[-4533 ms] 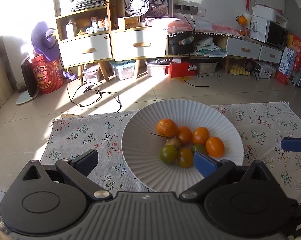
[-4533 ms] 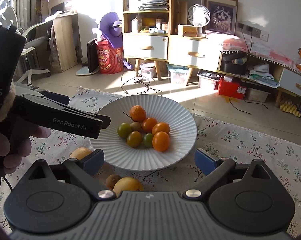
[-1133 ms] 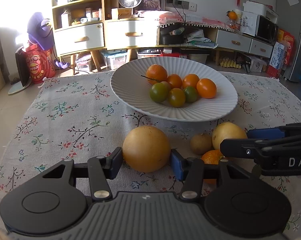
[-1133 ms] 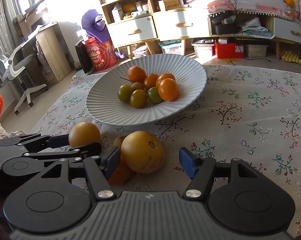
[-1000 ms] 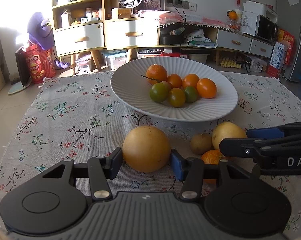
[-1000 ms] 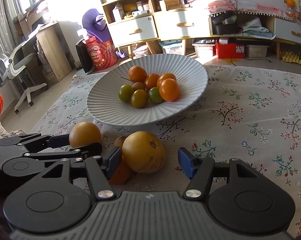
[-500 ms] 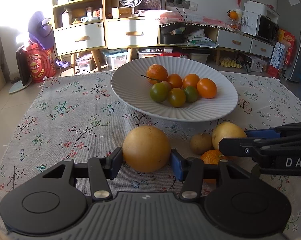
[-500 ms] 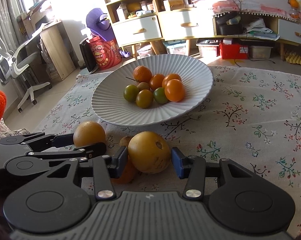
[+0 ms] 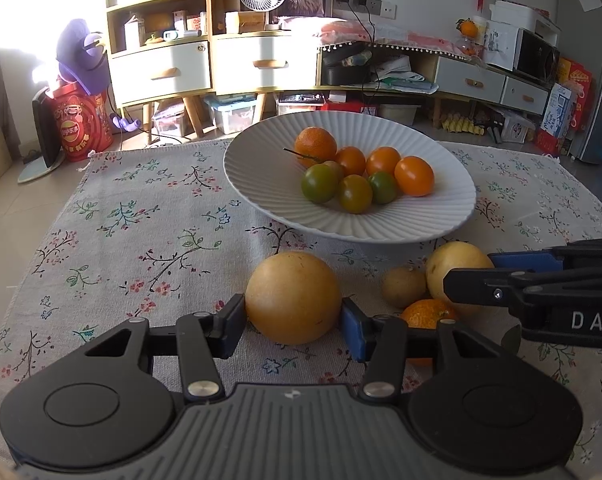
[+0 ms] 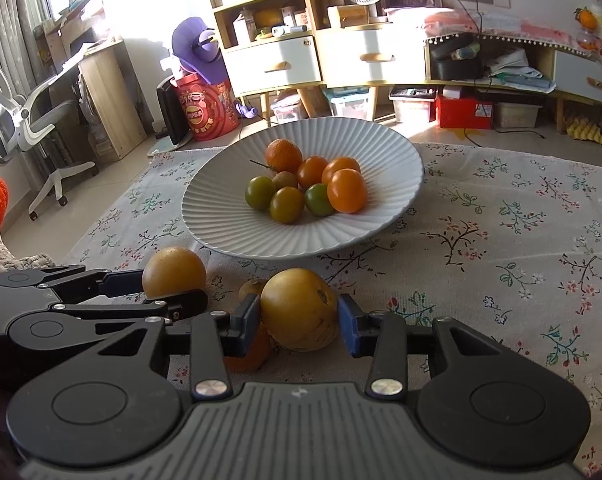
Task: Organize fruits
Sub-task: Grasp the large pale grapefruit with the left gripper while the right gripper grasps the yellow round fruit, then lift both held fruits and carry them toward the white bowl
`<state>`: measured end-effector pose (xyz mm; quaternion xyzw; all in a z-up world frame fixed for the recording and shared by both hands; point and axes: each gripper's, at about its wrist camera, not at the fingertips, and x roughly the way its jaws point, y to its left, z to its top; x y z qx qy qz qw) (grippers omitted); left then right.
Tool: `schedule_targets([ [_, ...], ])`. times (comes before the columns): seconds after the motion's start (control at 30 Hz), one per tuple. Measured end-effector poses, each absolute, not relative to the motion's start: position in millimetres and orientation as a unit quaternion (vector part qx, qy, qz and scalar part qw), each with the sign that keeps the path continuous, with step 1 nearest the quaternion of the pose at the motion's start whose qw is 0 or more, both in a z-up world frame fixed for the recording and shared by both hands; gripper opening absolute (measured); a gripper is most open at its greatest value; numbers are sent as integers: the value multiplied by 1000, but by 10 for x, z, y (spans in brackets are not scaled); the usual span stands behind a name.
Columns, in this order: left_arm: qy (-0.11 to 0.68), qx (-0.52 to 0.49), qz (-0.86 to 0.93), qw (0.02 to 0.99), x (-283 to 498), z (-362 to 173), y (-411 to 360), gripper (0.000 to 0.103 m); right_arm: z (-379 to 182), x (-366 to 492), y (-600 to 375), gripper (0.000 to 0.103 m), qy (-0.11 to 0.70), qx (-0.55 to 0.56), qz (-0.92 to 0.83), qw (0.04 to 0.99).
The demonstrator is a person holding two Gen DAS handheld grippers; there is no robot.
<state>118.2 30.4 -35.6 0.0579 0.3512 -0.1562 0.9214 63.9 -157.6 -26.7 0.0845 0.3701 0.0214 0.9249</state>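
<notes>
Floral cloth (image 9: 149, 216) spread over the floor, bearing a white ribbed plate (image 9: 261, 184) heaped with small orange and green fruits (image 9: 359, 180). In front of the plate, two large yellow fruits: left gripper (image 9: 293, 320) clenched on one (image 9: 293, 297), right gripper (image 10: 299, 318) clenched on the other (image 10: 299, 308). Between them, crowding the tongs: a small brown fruit (image 9: 404, 286) and a mandarin (image 9: 427, 312) touching it. Half a second earlier, right tongs slightly wider around its fruit; left unchanged. White lettering "DAS" on the right gripper's side.
</notes>
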Motion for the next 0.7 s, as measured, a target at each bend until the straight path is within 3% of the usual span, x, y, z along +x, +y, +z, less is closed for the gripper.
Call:
schedule_targets([
  [0.23,352,61,-155,921,1175,-348,292,29,-333,678,-1599,47,380,94,11,920],
  [0.7,355,58,-154,920,1196,-320,281,29,-306,642,-1559,39,375,80,11,923],
])
